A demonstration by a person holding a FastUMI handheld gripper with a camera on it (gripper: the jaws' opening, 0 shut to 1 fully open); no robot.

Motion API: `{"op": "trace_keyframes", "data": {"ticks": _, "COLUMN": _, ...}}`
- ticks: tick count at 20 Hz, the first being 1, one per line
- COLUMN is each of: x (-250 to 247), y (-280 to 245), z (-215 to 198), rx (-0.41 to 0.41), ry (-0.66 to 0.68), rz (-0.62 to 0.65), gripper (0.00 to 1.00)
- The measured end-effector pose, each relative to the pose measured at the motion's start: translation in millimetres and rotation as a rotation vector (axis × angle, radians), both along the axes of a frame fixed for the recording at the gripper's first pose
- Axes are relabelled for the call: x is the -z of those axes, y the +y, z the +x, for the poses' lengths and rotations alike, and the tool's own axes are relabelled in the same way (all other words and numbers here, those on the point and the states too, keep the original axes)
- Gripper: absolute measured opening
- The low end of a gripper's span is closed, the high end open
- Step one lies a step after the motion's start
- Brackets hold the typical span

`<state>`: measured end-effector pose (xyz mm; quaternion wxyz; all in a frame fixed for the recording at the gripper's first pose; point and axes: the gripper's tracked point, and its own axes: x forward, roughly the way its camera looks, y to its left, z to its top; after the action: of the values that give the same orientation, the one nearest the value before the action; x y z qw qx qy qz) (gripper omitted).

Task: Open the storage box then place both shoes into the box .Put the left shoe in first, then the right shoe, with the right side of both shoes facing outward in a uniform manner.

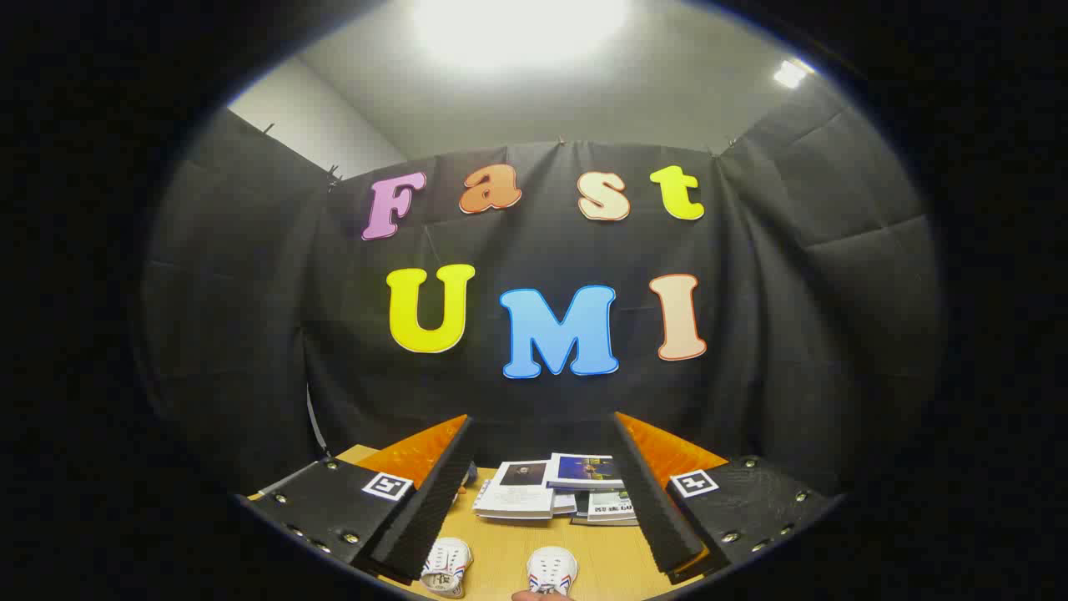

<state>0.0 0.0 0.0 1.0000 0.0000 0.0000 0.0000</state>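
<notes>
2 small white canvas shoes w/ red-and-blue side stripes lie on the light wooden desk [501,555], low between my claw [544,484] fingers, which stand wide apart, touching neither. Left-hand white shoe [445,567]: close to the black ribbed pad of my left finger [425,509], tilted a bit, laces and opening facing up, stripes on its side. Right-hand white shoe [551,573]: nearer the middle of the gap, toe toward me, top up, stripes on both flanks. The pair sit near each other w/ bare desk between, not touching. Can't tell which is the left-foot shoe.
</notes>
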Motion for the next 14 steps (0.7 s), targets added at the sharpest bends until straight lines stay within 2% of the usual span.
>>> {"op": "trace_keyframes", "data": {"ticks": 6, "x": -3.3, "y": 1.1, "z": 6.7, "rx": -0.001, "ry": -0.011, "rz": -0.015, "gripper": 0.97}}
{"op": "trace_keyframes", "data": {"ticks": 14, "x": 17.1, "y": 5.4, "z": 19.2, "rx": -0.014, "ry": 0.031, "rz": -0.001, "gripper": 0.97}}
